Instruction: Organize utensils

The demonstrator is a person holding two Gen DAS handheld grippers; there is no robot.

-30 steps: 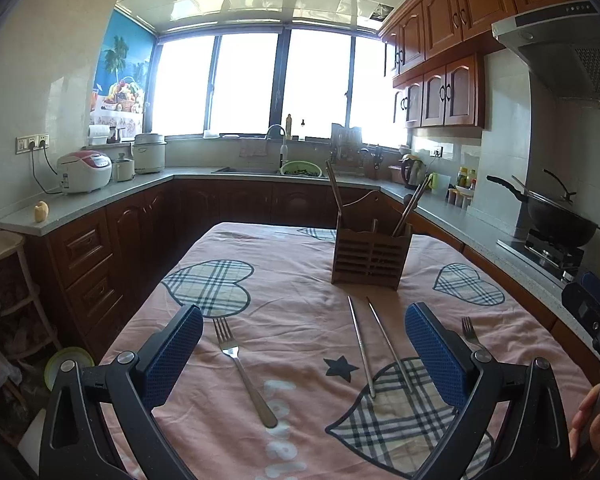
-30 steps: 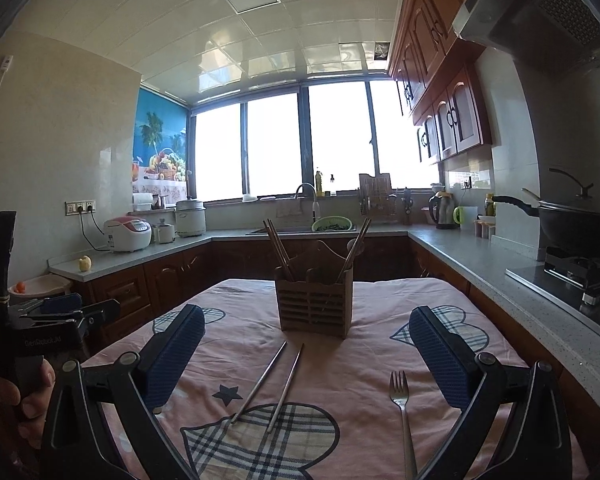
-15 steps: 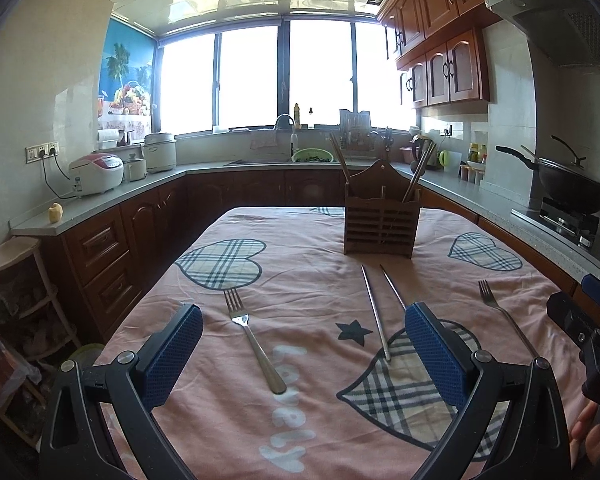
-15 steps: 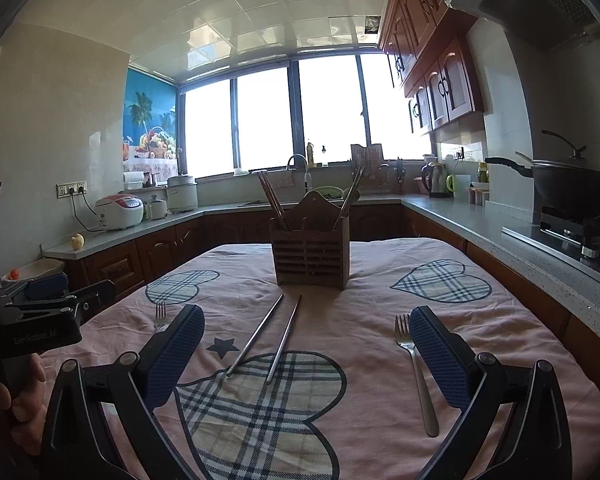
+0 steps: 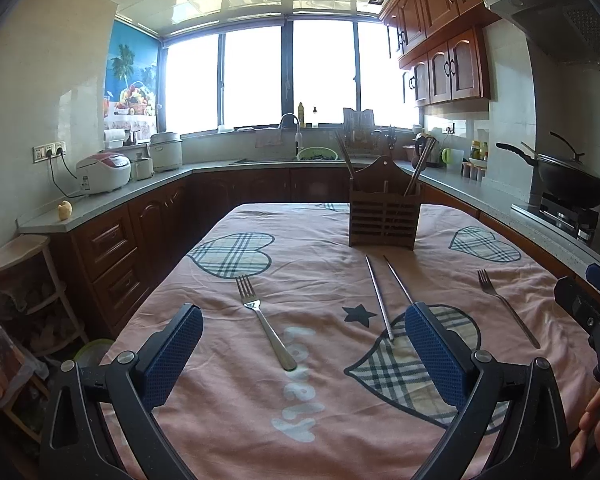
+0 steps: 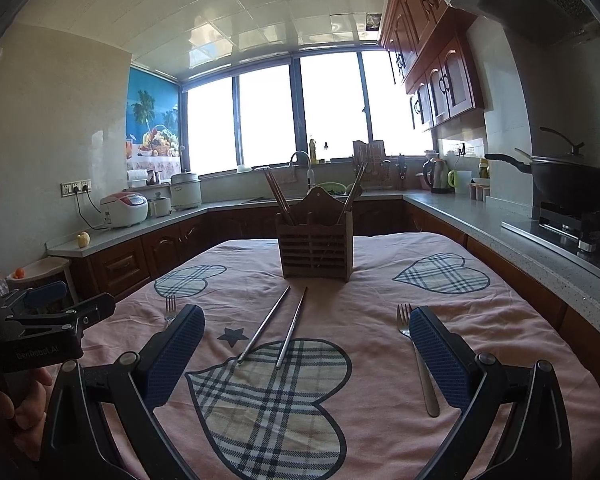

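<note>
Both claws gape empty above the tabletop (image 5: 228, 420). Left claw (image 5: 304, 344) frames one fork (image 5: 265, 324); right claw (image 6: 306, 344) frames two chopsticks (image 6: 278, 330). Another fork (image 6: 418, 360) lies beside its right finger. Cloth reads "Lovely".

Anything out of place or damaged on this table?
Nothing damaged or spilled. Two forks and a metal chopstick pair lie loose on the tablecloth, not in the wooden holder.

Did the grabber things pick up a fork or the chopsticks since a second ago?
No. Both grippers, left and right, only drew back from the wooden holder, open and empty. The left fork, right fork and metal chopsticks lie where they were on the tablecloth.
</note>
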